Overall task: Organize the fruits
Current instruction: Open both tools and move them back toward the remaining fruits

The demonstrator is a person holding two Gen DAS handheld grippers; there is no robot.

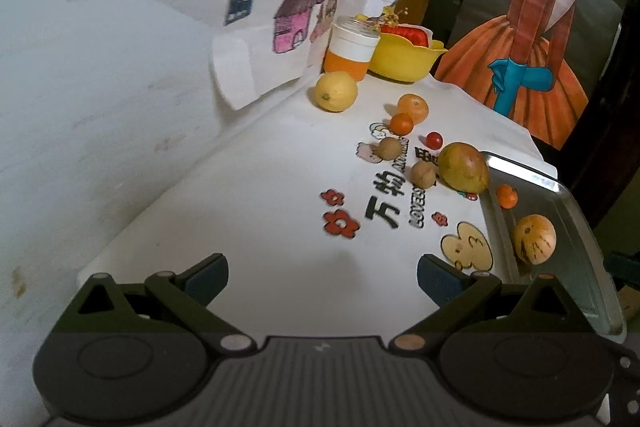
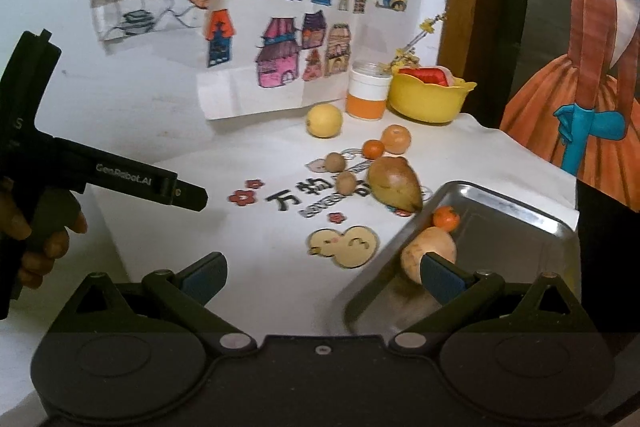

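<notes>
Fruit is split between two zones. A steel tray (image 2: 520, 223) at the table's 4 o'clock corner already holds a small tangerine (image 2: 446, 218) and a pale speckled melon-like fruit (image 1: 534, 238). Loose on the white printed cloth (image 1: 280, 247) remain a mango (image 2: 394, 183) touching the tray's 10 o'clock rim, two brown round fruits (image 2: 346, 182) just beside it, two oranges (image 2: 395, 139) and a cherry tomato (image 1: 434, 139) farther toward 12 o'clock, and a yellow lemon (image 2: 324, 121) near an orange-and-white jar (image 2: 367, 95) and yellow bowl (image 2: 428, 99).

Step in hand, as judged: collect the next loose piece into the tray. Recommended procedure: take the mango first, since it blocks the approach to the smaller fruit behind it. Straddle its narrow axis, close gently to avoid bruising, lift clear of the rim, and set it down away from the pieces already placed. Round fruit may roll if nudged, so approach from above.

Left gripper (image 1: 322, 277): jaws spread wide, holding nothing, hovering over bare cloth. Right gripper (image 2: 322, 277): jaws equally spread and empty; its right pad (image 2: 442, 277) overlaps the pale fruit in view, and contact cannot be confirmed. A hand (image 2: 28, 231) grips the left tool's handle at 9 o'clock.
</notes>
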